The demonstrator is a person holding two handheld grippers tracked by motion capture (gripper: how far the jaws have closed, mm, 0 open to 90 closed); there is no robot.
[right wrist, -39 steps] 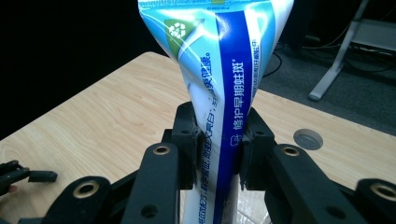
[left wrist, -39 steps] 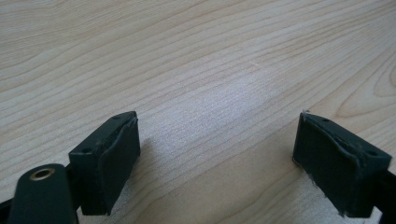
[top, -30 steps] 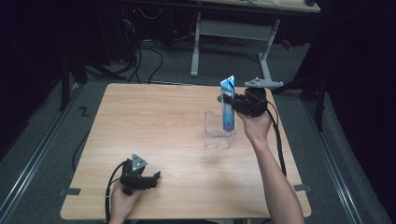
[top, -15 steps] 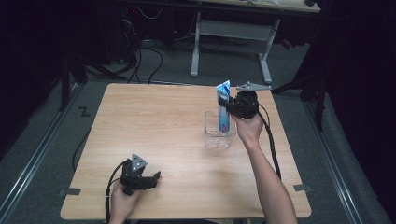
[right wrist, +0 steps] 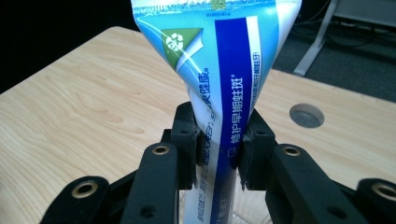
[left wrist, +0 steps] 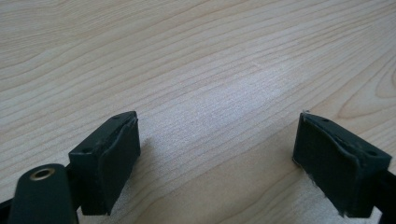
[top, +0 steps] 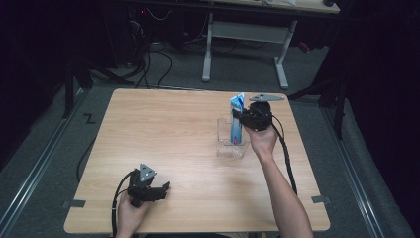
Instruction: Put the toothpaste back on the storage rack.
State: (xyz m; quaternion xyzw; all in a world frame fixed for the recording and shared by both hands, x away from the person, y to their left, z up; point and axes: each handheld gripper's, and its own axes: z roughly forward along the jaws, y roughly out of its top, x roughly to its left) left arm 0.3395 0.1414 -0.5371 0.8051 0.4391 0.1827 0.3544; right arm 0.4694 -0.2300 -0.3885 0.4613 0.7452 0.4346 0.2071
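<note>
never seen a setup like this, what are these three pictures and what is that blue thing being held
A person sits at a wooden table with hand-held tongs in each hand. The high view looks down on everything; each other picture comes from a camera riding on one pair of tongs. The right tongs are shut on a blue-and-white tube, probably toothpaste, upright over a clear plastic container. The left tongs rest near the table's front edge, open, holding nothing.

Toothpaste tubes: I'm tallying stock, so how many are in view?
1. The toothpaste tube stands upright in the clear container at the table's far right, clamped by the right gripper.
</note>
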